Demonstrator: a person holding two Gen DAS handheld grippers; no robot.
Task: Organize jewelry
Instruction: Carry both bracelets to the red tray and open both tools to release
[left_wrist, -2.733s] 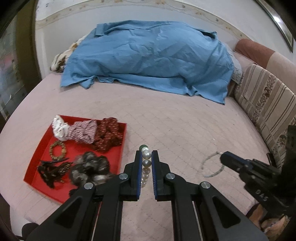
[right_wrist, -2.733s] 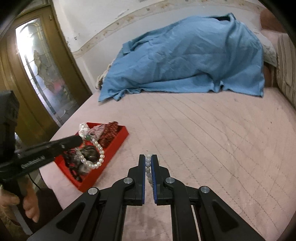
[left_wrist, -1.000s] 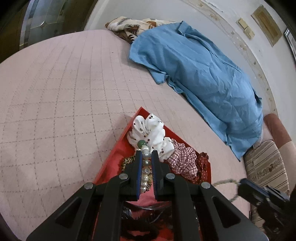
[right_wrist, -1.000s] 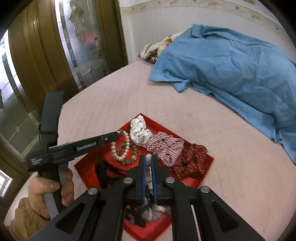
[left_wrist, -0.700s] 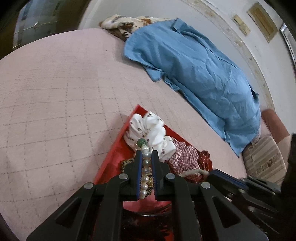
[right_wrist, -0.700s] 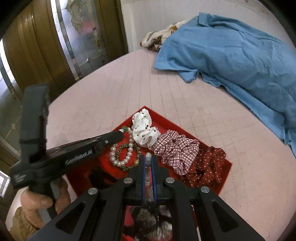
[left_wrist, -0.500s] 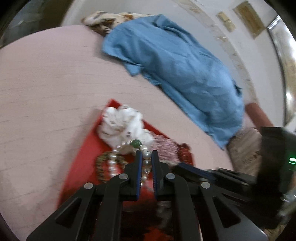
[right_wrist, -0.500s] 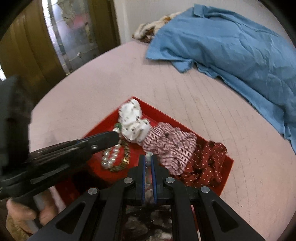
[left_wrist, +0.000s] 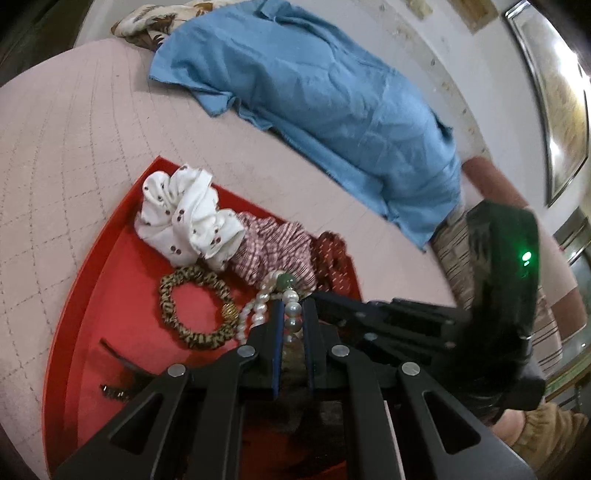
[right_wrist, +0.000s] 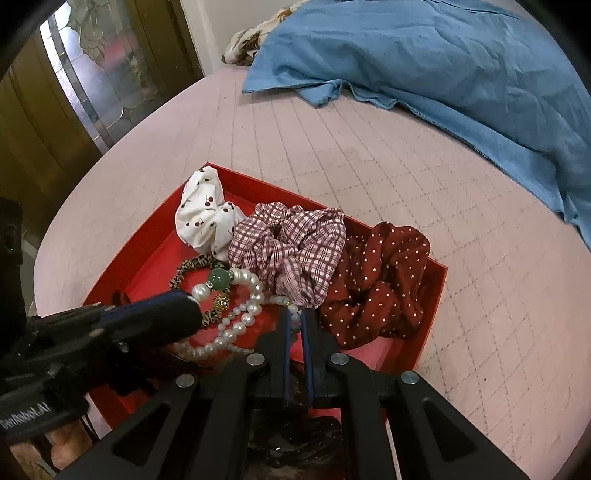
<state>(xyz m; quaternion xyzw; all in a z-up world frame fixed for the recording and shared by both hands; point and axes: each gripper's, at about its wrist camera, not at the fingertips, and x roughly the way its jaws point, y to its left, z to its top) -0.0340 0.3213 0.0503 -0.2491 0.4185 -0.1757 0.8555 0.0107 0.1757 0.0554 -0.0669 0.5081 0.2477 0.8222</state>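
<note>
**Pearls Hang Over the Red Tray**

While both grippers hang low over the red tray (right_wrist: 436, 291), each one pinches some beads. The left gripper (left_wrist: 292, 310) is squeezed shut on the pearl bracelet with the green bead (right_wrist: 219, 278). The right gripper (right_wrist: 295, 317) is squeezed tight on a thinner bead strand (right_wrist: 236, 314). It looks like the two strings touch or cross near the middle of the tray, but I cannot tell if they are tangled.

Three scrunchies sit along the far edge of the tray: a white cherry scrunchie (right_wrist: 203, 218) in the far left corner, a checked scrunchie (right_wrist: 291, 247) in the middle, and a dark red dotted scrunchie (right_wrist: 380, 280) by the right edge. A leopard hair tie (left_wrist: 192, 306) lies just under the pearls.

What could go wrong? If both grippers let go together, the strings may fall in one knotted heap. If one gripper pulls away while the strings are crossed, it could drag the other string, or snag the checked scrunchie. A hard tug might even snap a string, and beads would roll onto the pink bed cover (right_wrist: 369, 147).
</note>
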